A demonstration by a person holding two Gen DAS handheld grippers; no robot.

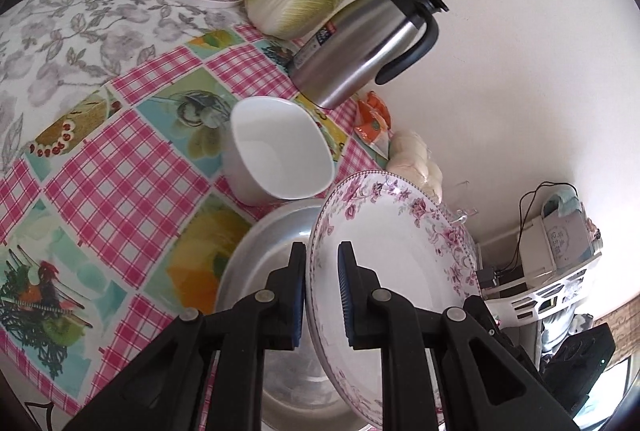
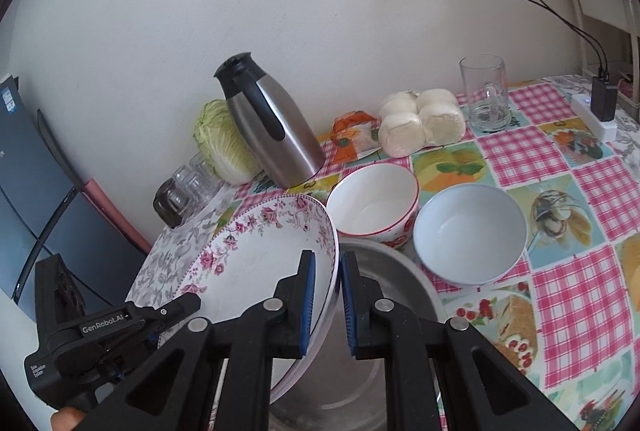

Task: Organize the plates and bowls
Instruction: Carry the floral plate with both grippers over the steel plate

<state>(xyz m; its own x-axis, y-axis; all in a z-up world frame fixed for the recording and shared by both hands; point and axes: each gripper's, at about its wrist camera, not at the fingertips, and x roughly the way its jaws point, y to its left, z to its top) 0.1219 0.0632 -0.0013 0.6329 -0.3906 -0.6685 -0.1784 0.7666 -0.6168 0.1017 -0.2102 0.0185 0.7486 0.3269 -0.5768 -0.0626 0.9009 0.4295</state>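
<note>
On the table (image 2: 560, 271), covered with a pink check cloth with fruit panels, a steel basin (image 2: 384, 371) sits at the near edge. Floral plate (image 2: 256, 263) is held tilted over the basin, gripped on opposite rims: left gripper (image 1: 322, 295) clamped on one edge, right gripper (image 2: 328, 299) clamped on the other, both jaws nearly closed with the plate rim pinched between the pads. Beyond the basin, a red-rimmed bowl (image 2: 372, 203), and just right of it a plain white bowl (image 2: 470, 231); the two sit close together, contact unclear. Far side by the wall: steel thermos jug (image 2: 268, 127), napa cabbage (image 2: 224, 143) behind it to the left, bagged white buns (image 2: 420, 121) to the right, glass mug (image 2: 486, 95) right of the buns, upturned glasses (image 2: 188, 187) at far left. A fingertip (image 2: 66, 419) shows at the near left.
</note>
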